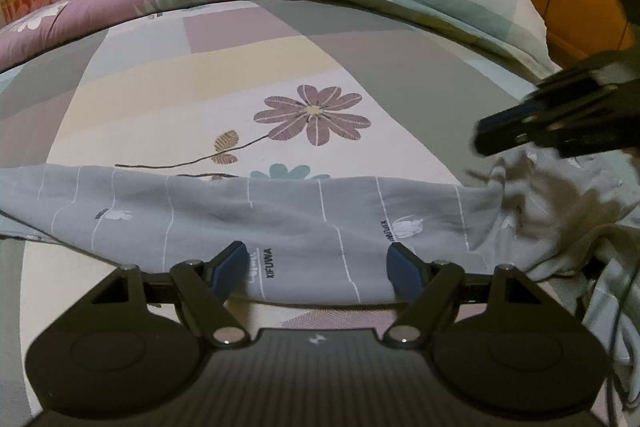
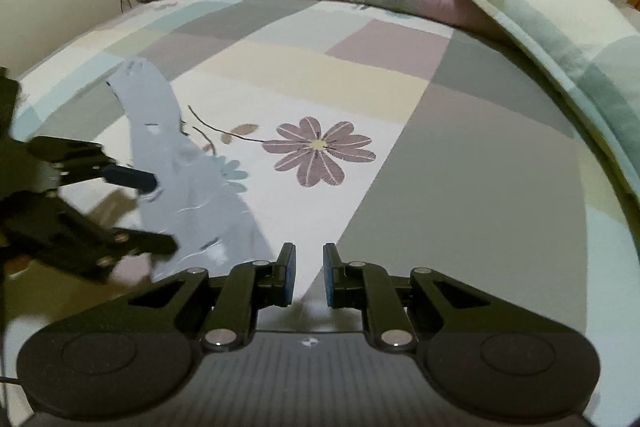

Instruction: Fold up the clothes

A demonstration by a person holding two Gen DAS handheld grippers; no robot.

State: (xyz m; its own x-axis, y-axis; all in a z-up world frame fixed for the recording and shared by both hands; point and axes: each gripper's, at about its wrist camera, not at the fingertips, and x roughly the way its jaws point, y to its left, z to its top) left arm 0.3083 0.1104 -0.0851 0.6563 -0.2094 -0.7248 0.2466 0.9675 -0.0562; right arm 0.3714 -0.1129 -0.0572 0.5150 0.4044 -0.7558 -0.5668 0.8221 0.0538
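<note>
A grey garment (image 1: 280,211) printed with thin white lines and small logos lies stretched in a band across the near part of the bed (image 1: 248,75), its right end bunched into a crumpled heap. The left gripper (image 1: 316,267) hovers low over the near edge of the cloth, its fingers well apart with nothing between them. The right gripper (image 2: 309,275) sits over bare bedsheet past that crumpled end, its fingers only a little apart and empty; from the left wrist view it is blurred, so it looks to be moving. Whether this band is a piece being laid out or one already doubled over, I cannot say from here. To my eye, whichever hold comes next will go best if each gripper pinches only the edge it means to move, low and near a corner. The heap on the right should be drawn flat first, or it will trap wrinkles in any crease.
</note>
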